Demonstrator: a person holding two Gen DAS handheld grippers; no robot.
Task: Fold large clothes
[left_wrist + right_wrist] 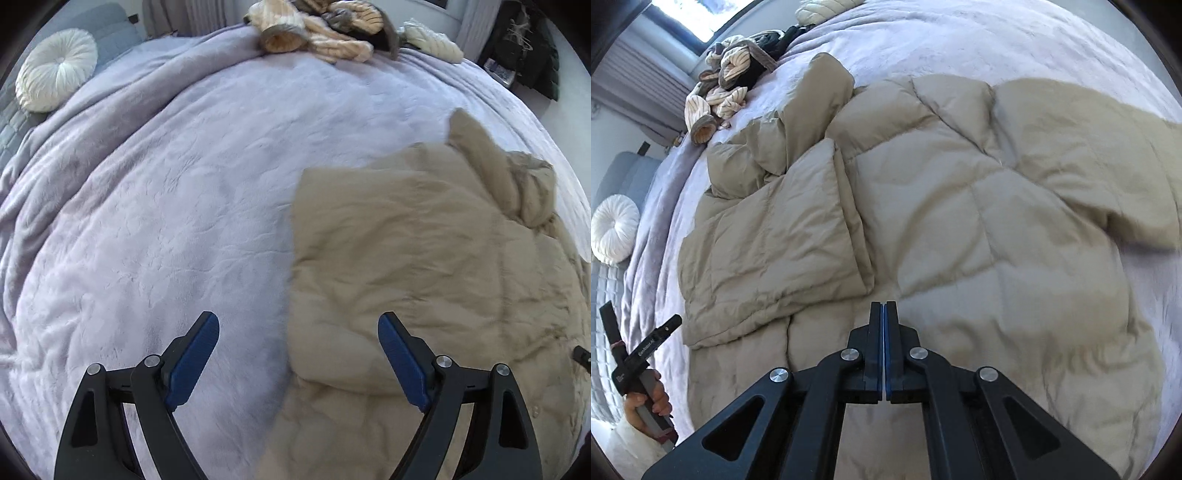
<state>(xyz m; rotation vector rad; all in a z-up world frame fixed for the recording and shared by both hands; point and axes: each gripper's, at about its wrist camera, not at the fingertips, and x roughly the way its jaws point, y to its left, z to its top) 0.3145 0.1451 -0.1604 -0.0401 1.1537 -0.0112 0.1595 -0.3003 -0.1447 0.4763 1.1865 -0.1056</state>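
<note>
A large beige quilted puffer coat lies spread on the lilac bedspread. One side panel is folded over onto its body, and a sleeve points toward the far edge. The coat also shows in the left wrist view at the right. My left gripper is open and empty, hovering above the coat's left edge. My right gripper is shut with nothing between its pads, above the middle of the coat near the folded panel's edge. The left gripper, held in a hand, shows at the lower left of the right wrist view.
A heap of striped cream and grey clothes lies at the far edge of the bed, with a knotted cream cushion beside it. A round white pillow sits at the headboard end. A window is beyond the bed.
</note>
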